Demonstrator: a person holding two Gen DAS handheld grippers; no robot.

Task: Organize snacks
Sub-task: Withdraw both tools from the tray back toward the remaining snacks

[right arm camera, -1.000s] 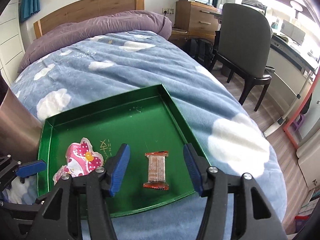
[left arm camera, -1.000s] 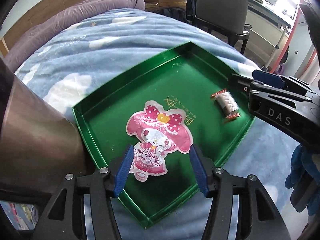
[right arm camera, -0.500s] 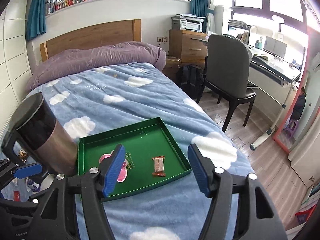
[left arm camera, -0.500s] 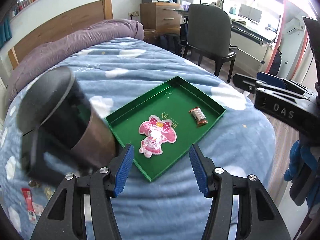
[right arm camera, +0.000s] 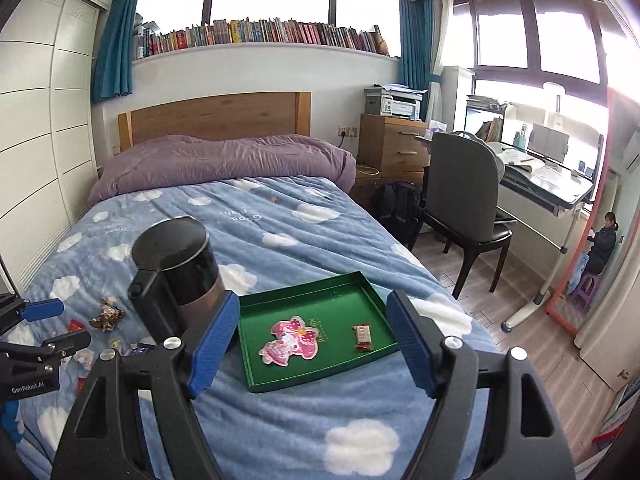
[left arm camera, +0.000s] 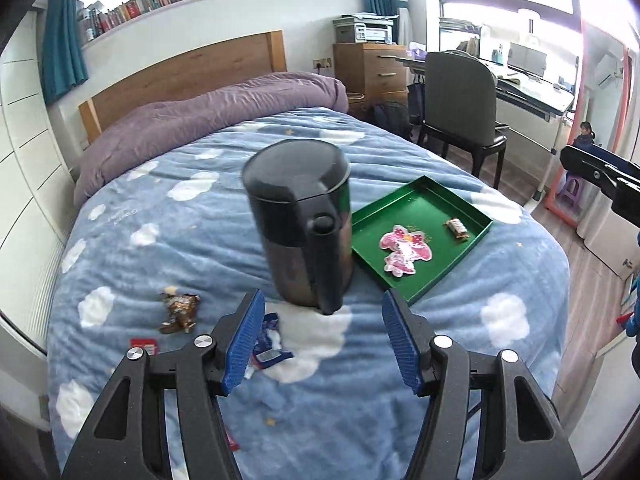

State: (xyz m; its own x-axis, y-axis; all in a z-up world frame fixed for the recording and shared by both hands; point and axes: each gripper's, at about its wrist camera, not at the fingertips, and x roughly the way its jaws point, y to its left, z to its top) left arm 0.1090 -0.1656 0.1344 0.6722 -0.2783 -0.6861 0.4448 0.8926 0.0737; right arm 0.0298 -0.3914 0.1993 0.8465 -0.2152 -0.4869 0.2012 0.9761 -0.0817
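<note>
A green tray lies on the blue cloud blanket. In it are a pink character snack pouch and a small red-ended wrapped bar. Loose snacks lie on the blanket left of a dark jug: a brown-gold wrapper, a blue-white packet and a red packet. My left gripper is open and empty, held above the loose snacks. My right gripper is open and empty, held high above the tray.
A dark lidded jug with a handle stands on the bed just left of the tray. A purple duvet lies at the headboard. A chair and desk stand right of the bed.
Both grippers have pulled back and up from the tray, both staying open. The left one has swung left, so the jug and loose snacks now show. The bar and pouch stay in the tray.
</note>
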